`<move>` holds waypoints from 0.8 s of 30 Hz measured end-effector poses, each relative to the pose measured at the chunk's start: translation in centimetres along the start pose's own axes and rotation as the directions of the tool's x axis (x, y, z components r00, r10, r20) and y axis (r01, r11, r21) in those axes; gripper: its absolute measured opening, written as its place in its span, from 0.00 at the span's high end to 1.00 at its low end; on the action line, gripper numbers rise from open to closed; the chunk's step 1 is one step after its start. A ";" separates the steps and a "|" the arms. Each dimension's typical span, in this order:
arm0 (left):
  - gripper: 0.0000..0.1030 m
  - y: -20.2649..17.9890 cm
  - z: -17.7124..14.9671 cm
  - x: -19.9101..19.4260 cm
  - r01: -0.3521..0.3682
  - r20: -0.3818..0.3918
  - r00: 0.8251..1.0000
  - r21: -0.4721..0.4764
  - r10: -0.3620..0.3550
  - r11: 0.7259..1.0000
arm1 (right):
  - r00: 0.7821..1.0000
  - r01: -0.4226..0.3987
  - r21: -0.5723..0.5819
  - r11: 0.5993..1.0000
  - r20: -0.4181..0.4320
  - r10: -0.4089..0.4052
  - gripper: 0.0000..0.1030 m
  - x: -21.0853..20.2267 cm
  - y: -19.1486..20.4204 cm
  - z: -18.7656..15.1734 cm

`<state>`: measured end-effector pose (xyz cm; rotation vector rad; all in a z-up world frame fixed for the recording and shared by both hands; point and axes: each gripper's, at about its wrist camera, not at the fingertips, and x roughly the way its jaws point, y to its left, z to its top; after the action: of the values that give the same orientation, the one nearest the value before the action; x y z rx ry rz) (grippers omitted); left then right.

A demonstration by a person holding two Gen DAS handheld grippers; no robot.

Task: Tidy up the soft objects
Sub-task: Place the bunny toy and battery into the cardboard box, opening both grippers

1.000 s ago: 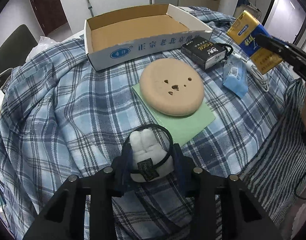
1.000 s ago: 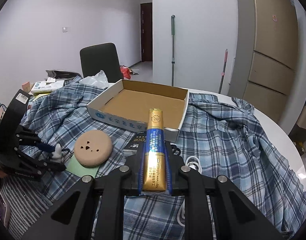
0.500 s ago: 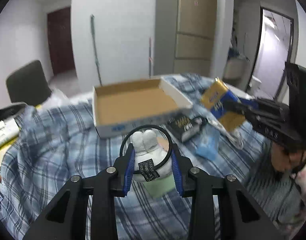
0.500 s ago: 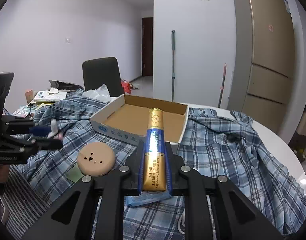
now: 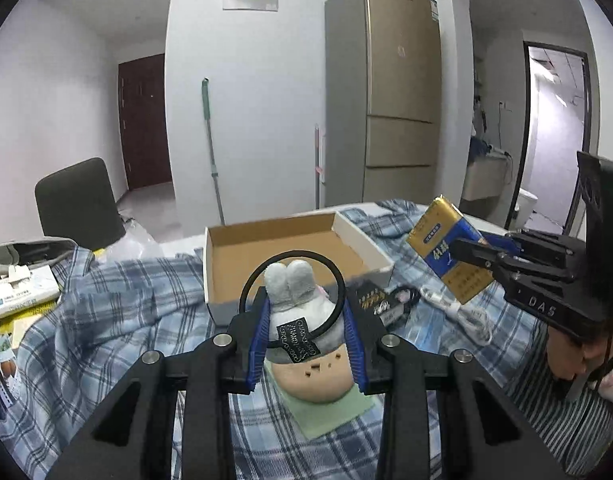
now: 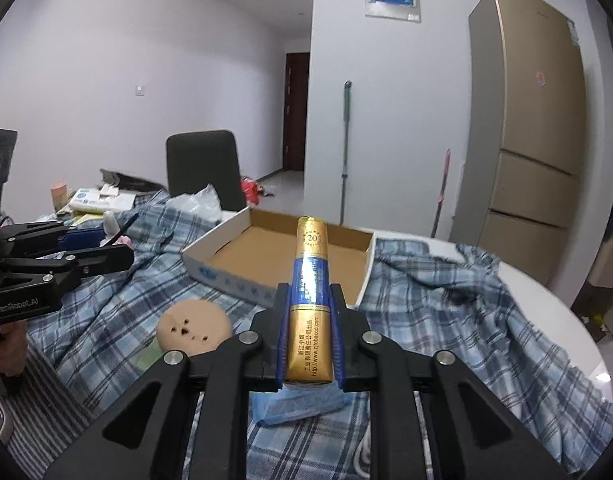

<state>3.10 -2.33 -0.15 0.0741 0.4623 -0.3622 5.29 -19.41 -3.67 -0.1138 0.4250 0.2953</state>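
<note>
A table draped in blue plaid cloth (image 5: 106, 320) is seen before a gold refrigerator (image 5: 402, 120). The shallow open cardboard box (image 5: 290, 248) holds nothing visible. The small white plush toy (image 5: 294, 296) is clamped in the left gripper (image 5: 306, 340), raised just before the box; the gold-and-blue cigarette pack (image 6: 310, 300) is pinched narrowly by the right gripper (image 6: 309, 344).

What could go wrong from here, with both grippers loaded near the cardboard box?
1. The black elastic loop on the white plush toy arches above the left gripper and could snag on the cardboard box wall.
2. The right gripper pinches only the lower part of the gold-and-blue pack; the long free end might pivot or slip.
3. The two grippers sit close together; heading for the box at once, they could collide.
</note>
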 end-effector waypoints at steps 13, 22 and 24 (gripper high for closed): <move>0.65 0.0 9.4 1.1 -0.060 0.137 0.989 -0.036 0.065 0.998 | 0.995 0.054 0.004 0.999 0.086 -0.054 0.84 1.9 -0.5 9.0; 0.65 2.9 10.6 8.1 -0.073 0.050 0.996 -0.084 0.078 0.994 | 0.995 0.079 0.067 0.995 0.055 -0.083 0.84 7.6 -1.5 9.4; 0.65 3.7 9.9 9.8 -0.074 0.017 0.997 -0.092 0.076 0.993 | 0.997 0.067 0.062 0.996 0.031 -0.069 0.84 9.1 -1.6 8.5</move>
<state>16.76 -3.53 4.23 -0.0011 0.4542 -0.2678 16.97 -17.10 0.29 -0.0637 0.3965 0.2165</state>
